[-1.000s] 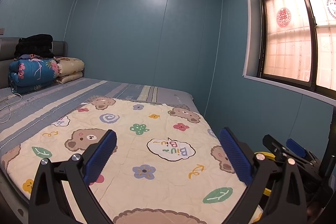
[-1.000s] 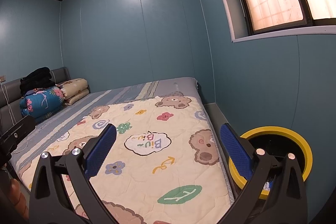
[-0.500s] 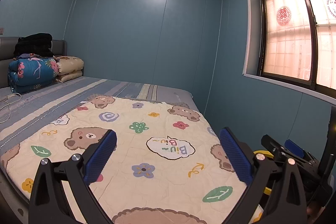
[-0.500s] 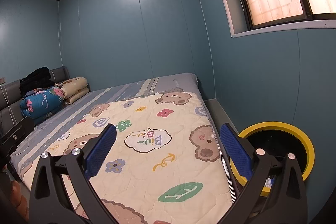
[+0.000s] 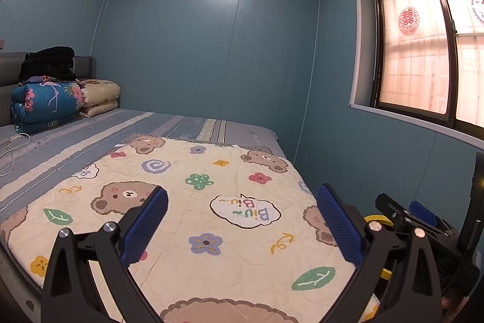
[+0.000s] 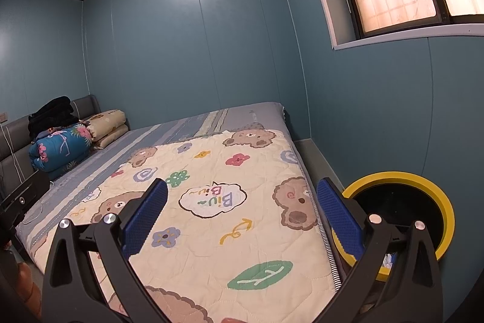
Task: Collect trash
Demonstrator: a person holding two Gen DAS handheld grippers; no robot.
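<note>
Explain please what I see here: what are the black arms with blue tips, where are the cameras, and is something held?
Each picture comes from a camera mounted on a hand-held gripper, looking forward along its two fingers. One shows the left gripper, the other the right gripper. A person carries both; there is no robot. Both are open and hold nothing. Below them lies a bed with a bear-pattern quilt and folded blankets at its head. Beside the bed stands a bin with a yellow rim, for trash. No trash shows on the quilt.

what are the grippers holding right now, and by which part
Nothing. The left gripper and right gripper are both open and empty above the quilt; the bin sits beside the bed.
</note>
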